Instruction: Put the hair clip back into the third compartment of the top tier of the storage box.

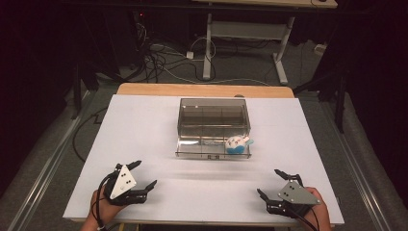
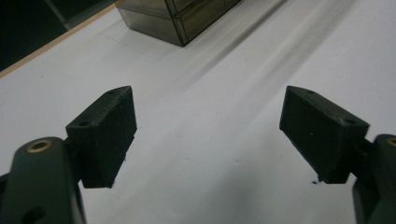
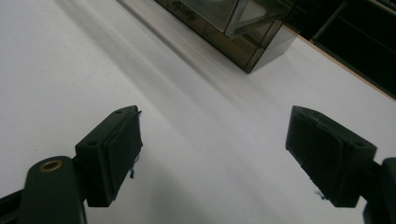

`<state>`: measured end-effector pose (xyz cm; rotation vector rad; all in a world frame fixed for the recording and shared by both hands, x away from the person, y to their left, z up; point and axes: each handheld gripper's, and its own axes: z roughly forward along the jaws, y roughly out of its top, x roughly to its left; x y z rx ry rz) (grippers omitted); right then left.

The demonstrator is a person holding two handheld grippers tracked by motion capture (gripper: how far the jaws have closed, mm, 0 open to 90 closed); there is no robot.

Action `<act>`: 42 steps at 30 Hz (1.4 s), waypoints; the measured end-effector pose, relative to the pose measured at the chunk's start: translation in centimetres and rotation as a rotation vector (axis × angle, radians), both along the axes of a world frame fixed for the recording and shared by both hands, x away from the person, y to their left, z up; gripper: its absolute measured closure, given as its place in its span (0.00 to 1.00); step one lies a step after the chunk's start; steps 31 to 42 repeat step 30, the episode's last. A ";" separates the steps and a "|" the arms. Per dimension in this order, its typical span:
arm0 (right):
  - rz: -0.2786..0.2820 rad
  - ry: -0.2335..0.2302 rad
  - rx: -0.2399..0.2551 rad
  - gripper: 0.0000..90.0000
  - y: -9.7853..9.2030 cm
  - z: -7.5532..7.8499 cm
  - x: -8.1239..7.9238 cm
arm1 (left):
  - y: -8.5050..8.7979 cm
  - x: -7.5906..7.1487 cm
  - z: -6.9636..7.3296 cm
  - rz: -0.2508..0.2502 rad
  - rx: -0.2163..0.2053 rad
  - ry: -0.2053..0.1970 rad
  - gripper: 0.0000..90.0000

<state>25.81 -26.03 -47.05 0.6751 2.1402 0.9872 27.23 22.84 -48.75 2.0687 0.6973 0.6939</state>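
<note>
A clear smoky plastic drawer box (image 1: 213,117) stands at the middle of the white table (image 1: 144,130), and its lower drawer (image 1: 202,150) is pulled out toward me. A small white and blue plush toy (image 1: 237,144) lies in the right end of that drawer. My left gripper (image 1: 144,174) rests open near the front left of the table, with nothing between its jaws. At the front right my right gripper (image 1: 273,183) is open and empty too. The box's corner (image 2: 177,21) shows in the left gripper view, and the box (image 3: 233,28) in the right gripper view.
A wooden strip (image 1: 202,90) edges the table's far side. Beyond it stand a desk frame (image 1: 250,33) and loose cables (image 1: 159,57) on the floor. Bare white tabletop lies between the grippers and the drawer box.
</note>
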 end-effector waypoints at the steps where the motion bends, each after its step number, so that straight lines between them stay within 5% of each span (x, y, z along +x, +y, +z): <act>1: 0.000 0.000 0.000 0.21 0.0 0.0 0.0 | 0.0 0.0 0.0 0.000 0.000 0.000 0.20; 42: -0.031 0.006 -0.003 0.20 -0.8 -0.2 0.3 | -0.5 0.7 -0.2 0.000 0.018 0.019 0.20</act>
